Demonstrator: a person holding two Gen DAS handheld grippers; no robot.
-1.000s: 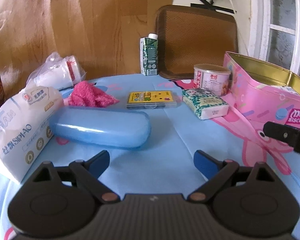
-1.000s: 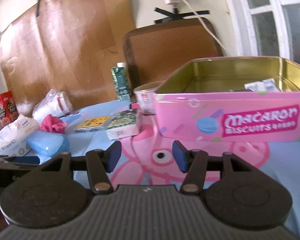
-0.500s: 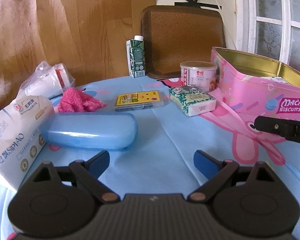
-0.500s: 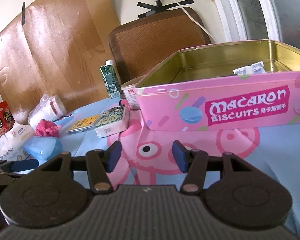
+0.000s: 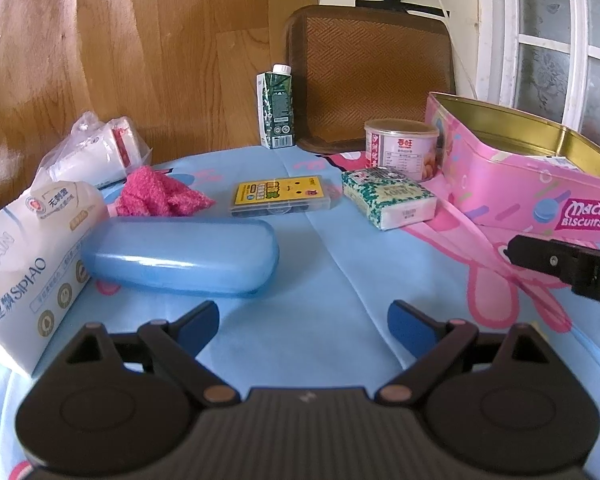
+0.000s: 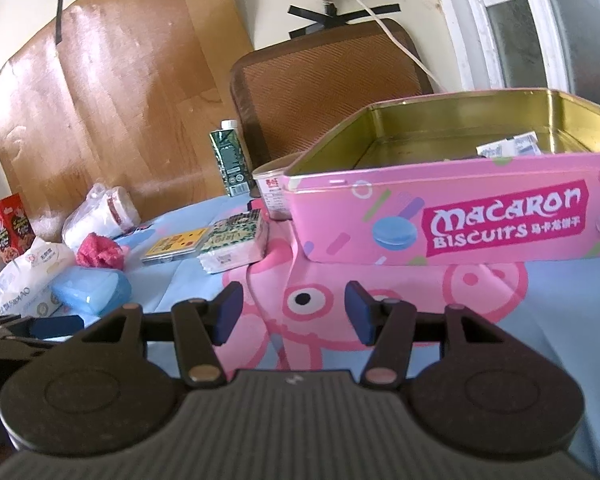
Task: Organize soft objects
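Two grippers, both empty, over a table [image 5: 320,264] with a blue cartoon-print cover. Left gripper [image 5: 303,322]: jaws spread wide, nothing between them. Just ahead of it and slightly to its left, a blue hard case [image 5: 180,256] lying flat; further left, touching the case's end, a white tissue pack [image 5: 28,256]. Beyond the case, a crumpled pink fuzzy cloth [image 5: 160,196], and behind that a clear bag of white rolls [image 5: 88,156]. Straight ahead, well past the case, a flat yellow-labelled box [image 5: 282,196]; to its right, a green-patterned tissue packet [image 5: 388,198], with a small round can [image 5: 400,148] just behind. At the far edge, a green drink carton [image 5: 275,110] standing upright before a brown woven chair back [image 5: 372,80]. Right gripper [image 6: 290,312]: jaws parted, holding nothing, above the pink cartoon figure on the cover. Directly ahead and to its right, an open pink biscuit tin [image 6: 460,216], gold inside, with a small white packet [image 6: 508,146] within, possibly more, though the near wall hides the floor. Ahead to its left, the green-patterned packet, yellow-labelled box, pink cloth and blue case; at the far left, a red box [image 6: 8,226].
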